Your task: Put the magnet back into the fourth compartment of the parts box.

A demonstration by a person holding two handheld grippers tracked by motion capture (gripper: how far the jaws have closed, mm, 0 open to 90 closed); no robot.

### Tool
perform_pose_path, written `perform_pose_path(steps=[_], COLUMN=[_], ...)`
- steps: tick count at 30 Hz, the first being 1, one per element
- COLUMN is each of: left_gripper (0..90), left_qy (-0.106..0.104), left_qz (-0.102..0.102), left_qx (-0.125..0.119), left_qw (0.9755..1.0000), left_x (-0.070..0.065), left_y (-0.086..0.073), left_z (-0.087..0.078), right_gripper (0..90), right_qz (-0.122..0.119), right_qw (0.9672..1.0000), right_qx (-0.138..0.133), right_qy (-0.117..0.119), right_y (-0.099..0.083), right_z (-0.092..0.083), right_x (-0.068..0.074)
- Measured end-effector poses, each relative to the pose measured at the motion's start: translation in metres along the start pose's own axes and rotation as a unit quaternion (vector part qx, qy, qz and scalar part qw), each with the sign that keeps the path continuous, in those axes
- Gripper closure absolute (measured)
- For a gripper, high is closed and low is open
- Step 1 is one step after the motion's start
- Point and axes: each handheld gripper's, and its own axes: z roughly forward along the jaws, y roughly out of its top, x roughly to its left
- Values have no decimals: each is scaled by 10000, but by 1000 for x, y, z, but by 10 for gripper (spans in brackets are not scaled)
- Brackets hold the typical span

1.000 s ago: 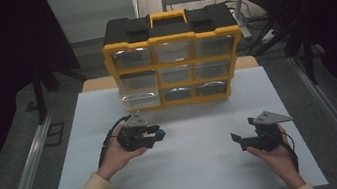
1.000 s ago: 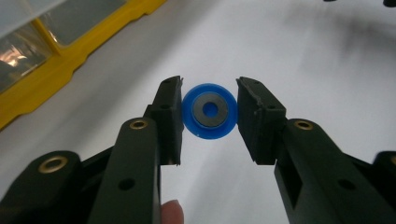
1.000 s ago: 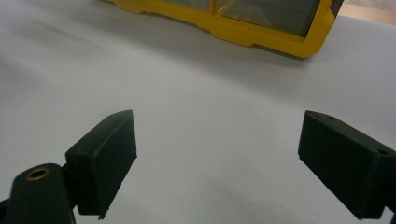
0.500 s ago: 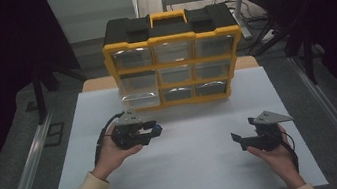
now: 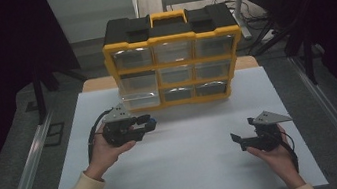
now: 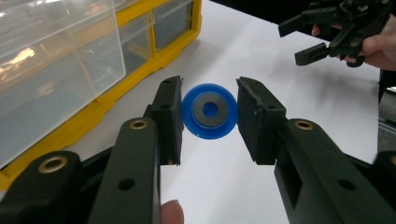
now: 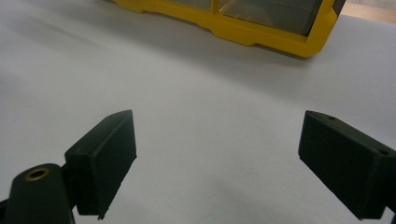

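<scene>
My left gripper [image 5: 146, 124] is held above the white mat in front of the organiser, shut on a blue disc [image 6: 208, 111] with a grey ring in its middle. Both pads touch the disc's rim, and the disc [image 5: 150, 124] shows as a blue speck at the jaw tips in the high view. My right gripper [image 5: 241, 137] rests low over the mat at the right, open, with nothing between its fingers [image 7: 105, 151]. The left gripper view catches that right gripper [image 6: 299, 39] at the top right.
A yellow and black drawer organiser [image 5: 175, 63] with clear drawers stands at the back of the white mat [image 5: 193, 171]. Its bottom-left drawer [image 5: 139, 99] sticks out towards me, close to the left gripper. Metal rails run along both table sides.
The left hand has lifted the gripper with the blue disc and carried it slightly back and left. The right hand has stayed still.
</scene>
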Motion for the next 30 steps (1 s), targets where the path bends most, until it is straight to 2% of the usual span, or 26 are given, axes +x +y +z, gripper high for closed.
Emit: perform_pose_path(steps=[14, 17, 25, 30], left_gripper=[625, 626, 626, 626], left_qy=[56, 11, 96, 74], left_qz=[-120, -179, -160, -191], left_qx=[-355, -467, -597, -679], left_qw=[9993, 9987, 9980, 9975], left_x=[5, 7, 7, 8], left_y=[5, 6, 8, 10], left_z=[-19, -22, -31, -34], right_gripper=[117, 117, 118, 118], right_qz=[-8, -17, -26, -28], right_qw=[10000, 10000, 10000, 10000], right_qx=[10, 16, 24, 29], right_qy=[-11, -17, -20, -25], right_y=[0, 0, 0, 0], right_z=[0, 1, 1, 1], right_x=[0, 0, 0, 0])
